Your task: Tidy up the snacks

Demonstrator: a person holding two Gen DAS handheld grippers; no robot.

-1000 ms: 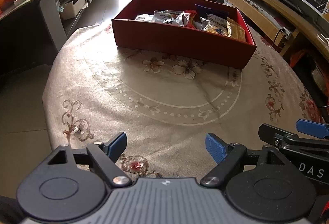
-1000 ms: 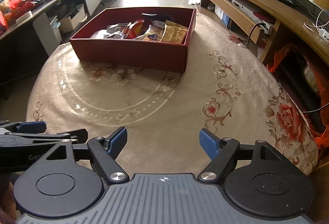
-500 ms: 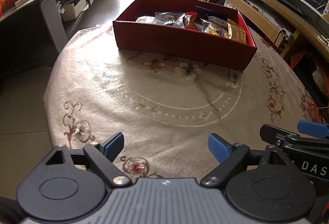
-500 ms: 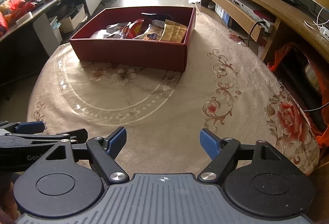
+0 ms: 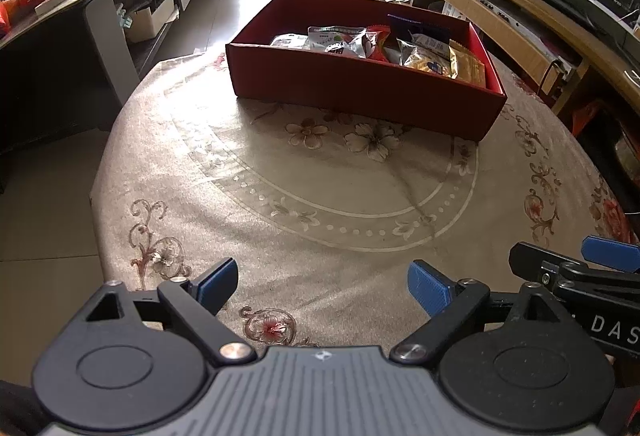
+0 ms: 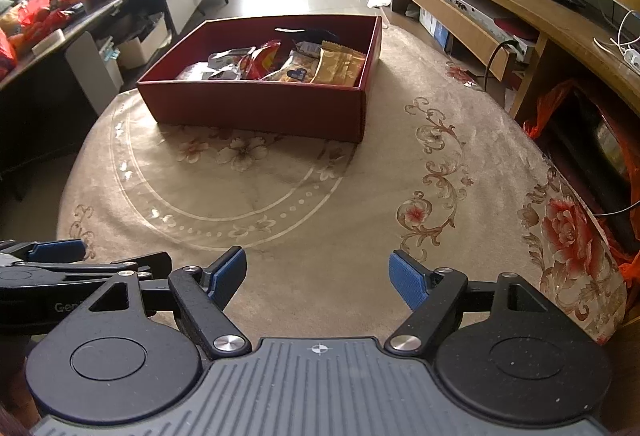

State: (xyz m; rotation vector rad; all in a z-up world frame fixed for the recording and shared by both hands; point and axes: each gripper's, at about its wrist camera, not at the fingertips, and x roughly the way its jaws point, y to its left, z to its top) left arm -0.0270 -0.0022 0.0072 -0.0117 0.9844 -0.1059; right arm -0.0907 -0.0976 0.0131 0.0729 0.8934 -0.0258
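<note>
moved: left gripper (image 5: 322, 286) jaws wider than before, opening, nothing between; right gripper (image 6: 316, 278) unchanged, jaws apart, empty | red box (image 5: 360, 83) of snacks (image 5: 384, 45) well ahead of both grippers on tabletop (image 5: 320, 187); grippers side by side

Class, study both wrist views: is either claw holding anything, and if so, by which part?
Nothing is held. The left claw, its jaws opening, and the right claw are both empty above the tablecloth; the snacks lie in the red box.
</note>
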